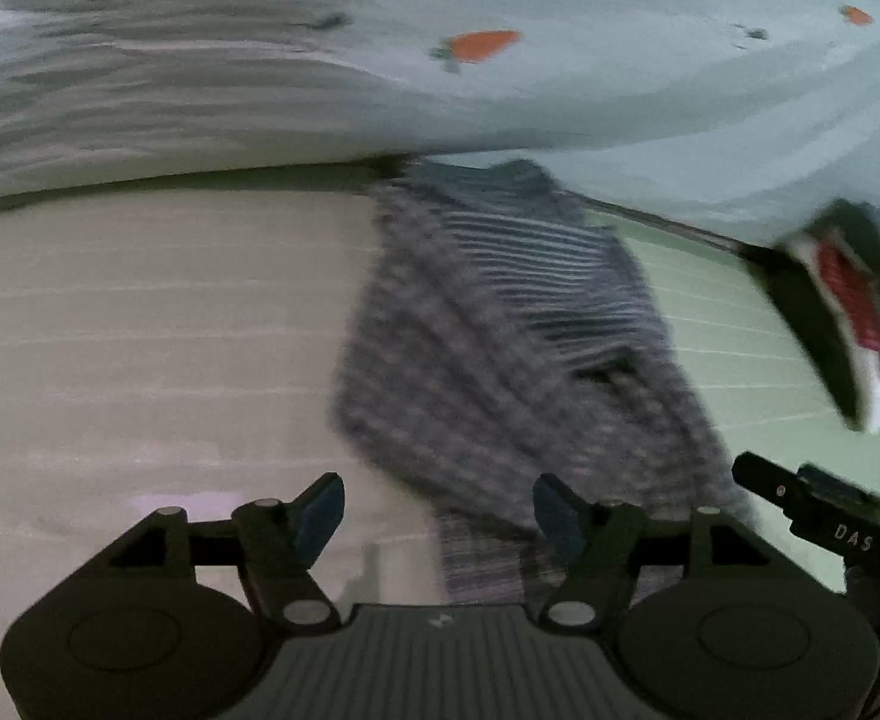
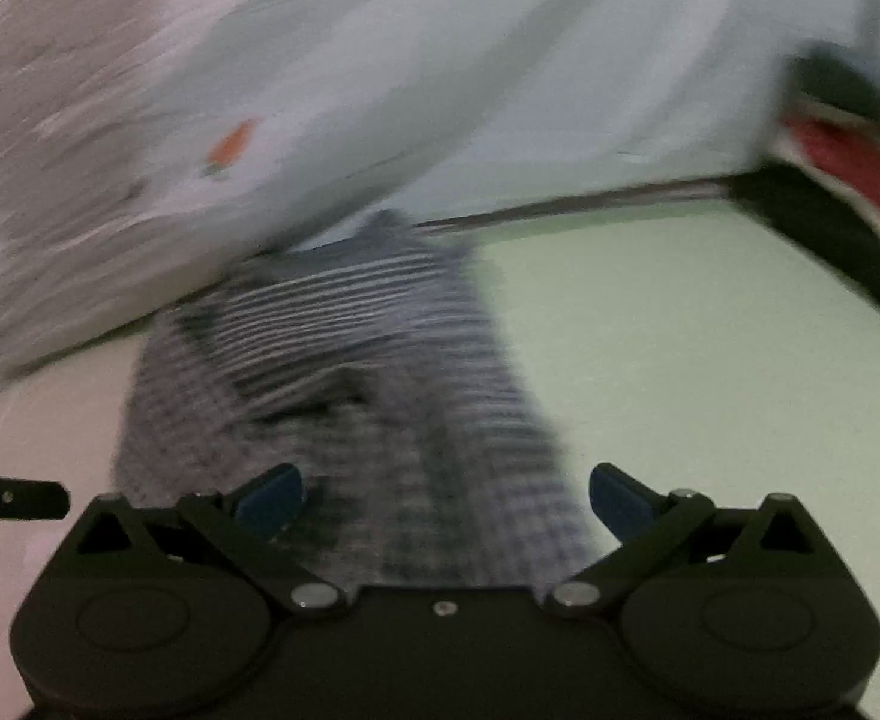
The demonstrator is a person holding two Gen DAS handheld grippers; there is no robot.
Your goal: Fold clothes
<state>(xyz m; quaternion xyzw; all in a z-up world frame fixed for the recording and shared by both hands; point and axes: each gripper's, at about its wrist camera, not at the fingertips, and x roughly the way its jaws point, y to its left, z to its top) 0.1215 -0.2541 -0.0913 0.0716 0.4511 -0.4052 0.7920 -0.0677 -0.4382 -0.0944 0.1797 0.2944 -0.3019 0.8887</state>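
The striped garment (image 1: 499,324) is a grey-and-dark knit with fine horizontal stripes, crumpled into a long bunch with a deep crease across its middle; both views are smeared, so its exact type and any sleeves or hems cannot be made out. It lies on the flat surface, straddling the line where the beige mat (image 1: 152,348) meets the pale green mat (image 1: 739,324), with its far end touching the foot of the pale blue bedding (image 1: 589,90) printed with small orange carrots. In the right wrist view the same garment (image 2: 344,396) runs from the bedding (image 2: 499,72) down to the camera, beige on its left and the green mat (image 2: 709,372) on its right.

The left gripper (image 1: 440,516) is spread wide with nothing between its 2 blue pads (image 1: 320,510); its right pad sits over the garment's near edge, the left pad over bare beige. The right gripper (image 2: 445,501) is likewise released, its fingers well apart above the garment's near end, gripping nothing.

Bare room lies to the left on the beige mat and to the right on the green one. The bedding closes the far side, and a dark item with red and white parts (image 1: 841,306) lies at the far right edge, well apart from the garment.
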